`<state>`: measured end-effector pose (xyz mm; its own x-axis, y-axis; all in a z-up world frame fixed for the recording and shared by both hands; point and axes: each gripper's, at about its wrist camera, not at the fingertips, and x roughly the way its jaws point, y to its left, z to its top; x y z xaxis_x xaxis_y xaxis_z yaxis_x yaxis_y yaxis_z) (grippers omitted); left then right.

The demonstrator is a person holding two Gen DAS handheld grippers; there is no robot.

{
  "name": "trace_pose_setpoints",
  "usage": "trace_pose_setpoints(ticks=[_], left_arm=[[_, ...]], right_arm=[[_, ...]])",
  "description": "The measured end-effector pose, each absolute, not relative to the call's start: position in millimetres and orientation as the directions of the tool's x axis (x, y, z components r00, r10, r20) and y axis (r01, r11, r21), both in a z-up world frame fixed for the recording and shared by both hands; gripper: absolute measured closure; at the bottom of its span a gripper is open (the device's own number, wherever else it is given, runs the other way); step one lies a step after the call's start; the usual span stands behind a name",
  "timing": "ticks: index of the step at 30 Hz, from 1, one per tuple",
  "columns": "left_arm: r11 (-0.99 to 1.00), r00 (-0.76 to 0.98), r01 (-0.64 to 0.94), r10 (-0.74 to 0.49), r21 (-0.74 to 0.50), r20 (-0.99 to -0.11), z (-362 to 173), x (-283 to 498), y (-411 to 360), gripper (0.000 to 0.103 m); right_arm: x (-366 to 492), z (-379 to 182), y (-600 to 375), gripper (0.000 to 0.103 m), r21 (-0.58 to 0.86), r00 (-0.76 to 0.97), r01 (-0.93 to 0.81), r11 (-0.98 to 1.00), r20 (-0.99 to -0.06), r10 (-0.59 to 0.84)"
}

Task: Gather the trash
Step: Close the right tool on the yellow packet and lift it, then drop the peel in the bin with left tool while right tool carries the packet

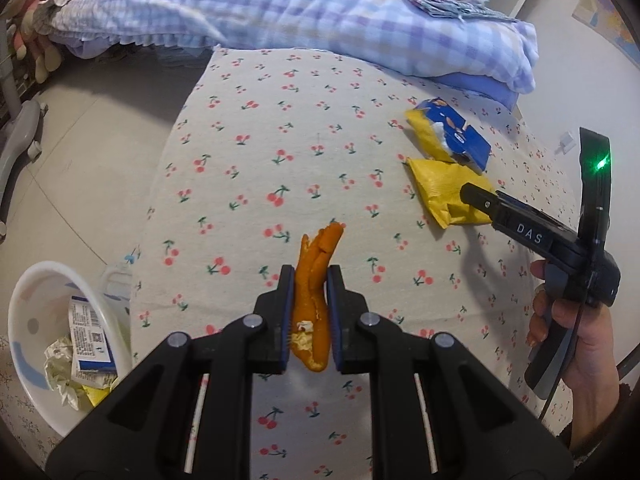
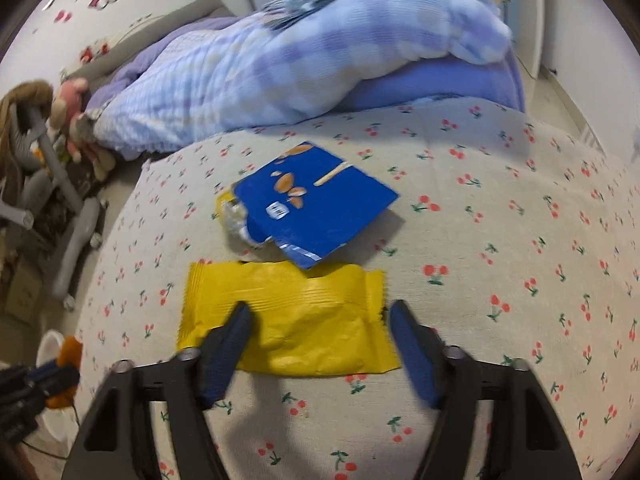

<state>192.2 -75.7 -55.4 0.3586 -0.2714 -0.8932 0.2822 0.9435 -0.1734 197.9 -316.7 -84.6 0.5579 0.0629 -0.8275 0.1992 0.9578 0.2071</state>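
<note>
A cherry-print bed sheet (image 1: pixel 280 140) fills both views. At lower left, a white bin (image 1: pixel 24 320) holds trash. The right gripper (image 2: pixel 316 316) stands apart over the yellow wrapper (image 2: pixel 296 320) — frame centre, pads not pressing. The left gripper (image 1: pixel 310 280) is clamped on an orange peel (image 1: pixel 316 280), lower centre.

Left wrist view looks steeply down past the left gripper (image 1: pixel 310 280) over the bed (image 1: pixel 320 160); right wrist view likewise, nearer; both share the yellow wrapper (image 1: pixel 448 190) ahead.
</note>
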Motion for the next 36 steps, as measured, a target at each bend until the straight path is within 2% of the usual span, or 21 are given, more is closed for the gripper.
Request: trace_pose_setpoints(ticks=[1, 5, 7, 10, 17, 36], left_arm=[[0.945, 0.359, 0.278, -0.269, -0.173, -0.894, -56, 192, -74, 0.086], [0.946, 0.358, 0.275, -0.267, -0.172, -0.895, -54, 189, -70, 0.086], [0.946, 0.357, 0.272, -0.269, -0.176, -0.895, -53, 187, -69, 0.086], [0.946, 0.359, 0.264, -0.276, -0.187, -0.891, -51, 183, -66, 0.086], [0.946, 0.378, 0.238, -0.3, -0.221, -0.876, -38, 168, -53, 0.086], [0.951, 0.467, 0.122, -0.306, -0.283, -0.83, -2, 127, 36, 0.086]], right_arm=[[197, -85, -313, 0.041, 0.177, 0.555, 0.191, 0.965, -0.831, 0.042], [192, -86, -303, 0.063, 0.067, 0.543, 0.157, 0.985, -0.839, -0.029], [188, -84, -306, 0.079, 0.081, 0.539, 0.154, 0.985, -0.842, -0.015], [182, -83, -309, 0.09, 0.126, 0.526, 0.139, 0.982, -0.85, 0.035], [161, -75, -311, 0.092, 0.248, 0.494, 0.126, 0.961, -0.855, 0.156], [96, 11, -274, 0.093, 0.346, 0.557, 0.003, 0.938, -0.78, 0.285]])
